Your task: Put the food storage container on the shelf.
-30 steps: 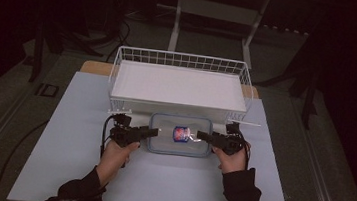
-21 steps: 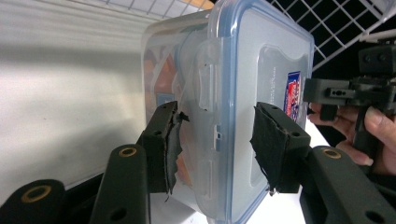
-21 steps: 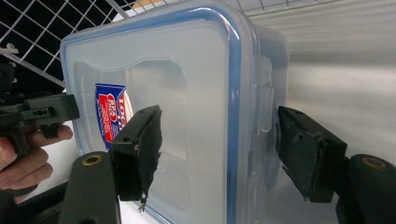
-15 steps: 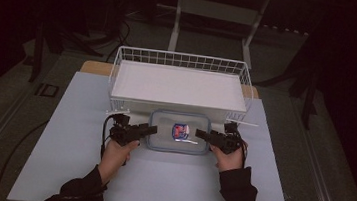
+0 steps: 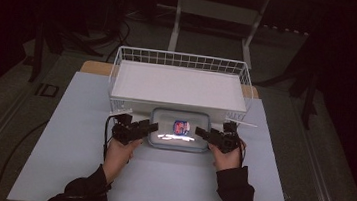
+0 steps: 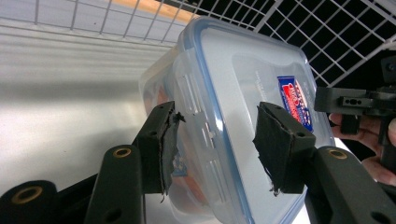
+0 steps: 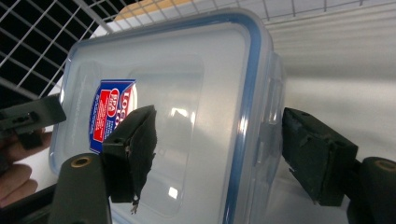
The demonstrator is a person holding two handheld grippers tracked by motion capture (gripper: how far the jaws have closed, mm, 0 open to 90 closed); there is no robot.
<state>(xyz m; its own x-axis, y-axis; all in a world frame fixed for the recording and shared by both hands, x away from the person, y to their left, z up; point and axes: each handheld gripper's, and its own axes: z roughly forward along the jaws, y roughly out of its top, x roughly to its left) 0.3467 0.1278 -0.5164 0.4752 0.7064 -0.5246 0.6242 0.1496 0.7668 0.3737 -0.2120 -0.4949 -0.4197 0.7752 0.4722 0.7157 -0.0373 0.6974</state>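
A clear plastic container (image 5: 178, 129) with a blue-rimmed lid and a red-and-blue label lies on the table just in front of the wire basket. My left gripper (image 5: 152, 127) is at its left end. In the left gripper view the container (image 6: 243, 84) sits in my left gripper (image 6: 217, 112), one pad against its wall and one over the lid. These jaws have just been opening a little. My right gripper (image 5: 199, 131) is at the right end. Its jaws have just been opening and straddle the container (image 7: 187, 93) edge, with my right gripper (image 7: 219, 119) pads slightly off it.
A white wire basket (image 5: 180, 60) with a white floor stands right behind the container. A pale board (image 5: 77, 135) covers the table, with bare room to both sides and toward the person. Dark floor and stands surround the table.
The container sits a touch nearer the basket in the picture than a second ago. Both hands stay at its two ends.
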